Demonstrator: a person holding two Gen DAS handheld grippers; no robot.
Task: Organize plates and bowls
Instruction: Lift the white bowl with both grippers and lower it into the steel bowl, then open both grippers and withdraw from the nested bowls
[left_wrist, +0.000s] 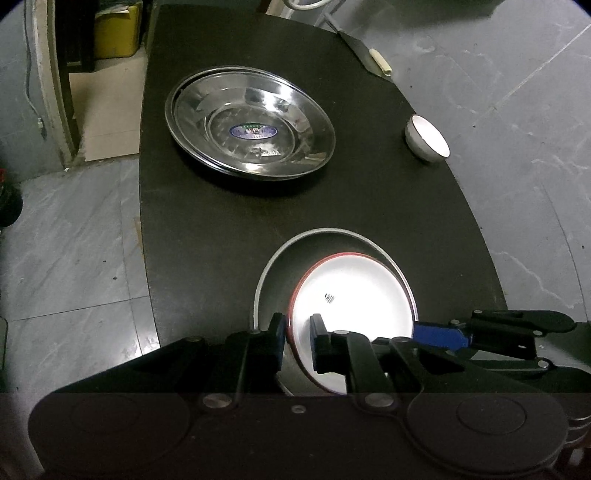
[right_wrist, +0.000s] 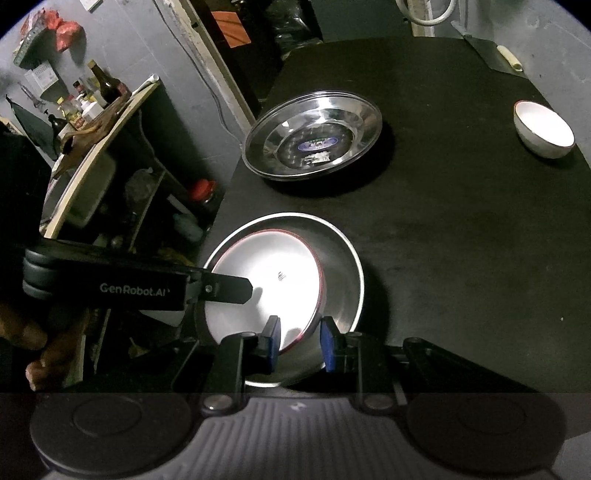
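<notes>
Both our claws sit at the near end of the black table (left_wrist: 369, 206), working the same red-rimmed white plate (left_wrist: 354, 291). Our left gripper (left_wrist: 299, 339) is nearly pressed together, its blue pads straddling the plate's left rim with only a thin gap; whether the pads bite the rim or merely flank it we cannot tell. Our right gripper (right_wrist: 301, 341) is narrowly spread around the plate's near right edge, the rim running between its blue pads, though contact is equally unclear from this angle. That white plate lies tilted inside a larger grey-rimmed plate (left_wrist: 317, 243), leaning toward its left side. Farther up the table rests a stack of shiny steel plates (left_wrist: 251, 129) with an oval sticker in the middle. Well apart, by the right edge, stands a small white bowl (left_wrist: 428, 138).
</notes>
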